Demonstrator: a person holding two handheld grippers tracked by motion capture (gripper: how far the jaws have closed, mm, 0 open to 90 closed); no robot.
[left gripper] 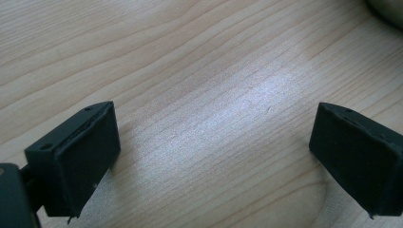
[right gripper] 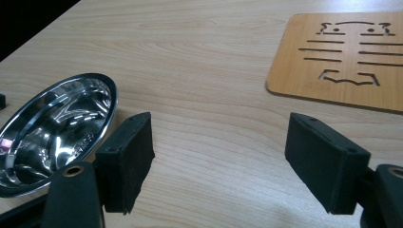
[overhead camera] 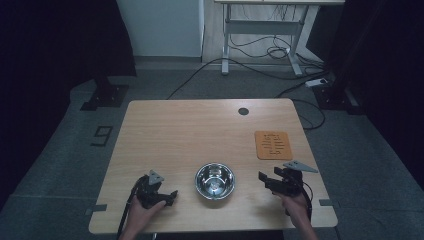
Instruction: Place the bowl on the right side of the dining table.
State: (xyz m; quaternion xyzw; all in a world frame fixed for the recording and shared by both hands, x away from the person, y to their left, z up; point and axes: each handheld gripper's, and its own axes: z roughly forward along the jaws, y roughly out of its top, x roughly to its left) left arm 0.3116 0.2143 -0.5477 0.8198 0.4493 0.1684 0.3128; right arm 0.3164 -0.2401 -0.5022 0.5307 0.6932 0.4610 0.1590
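Both hands enter at the near desk edge in the high view, each holding a gripper. Left gripper (overhead camera: 172,194) sits low on the near-left part of the desk (overhead camera: 190,130), pointing toward the bowl; its fingers (left gripper: 81,156) are spread wide with bare wood grain between them, nothing held. Right gripper (overhead camera: 261,178) sits at near right, also aimed toward the bowl, fingers (right gripper: 126,156) wide apart and empty, only desk surface between them. Steel bowl (overhead camera: 215,180) stands upright on the desk between the two grippers, near the front edge, apart from both; in the right gripper view it lies just beside the left-hand finger, shiny inside, looks empty. Farther back at right, a flat orange-brown wooden trivet (overhead camera: 273,145) with cut-out slots lies on the desk, apart from the bowl and just beyond the right gripper. Round dark grommet hole (overhead camera: 243,111) near the far desk edge. Beyond the desk: grey floor, loose cables (overhead camera: 260,50), a white desk frame.
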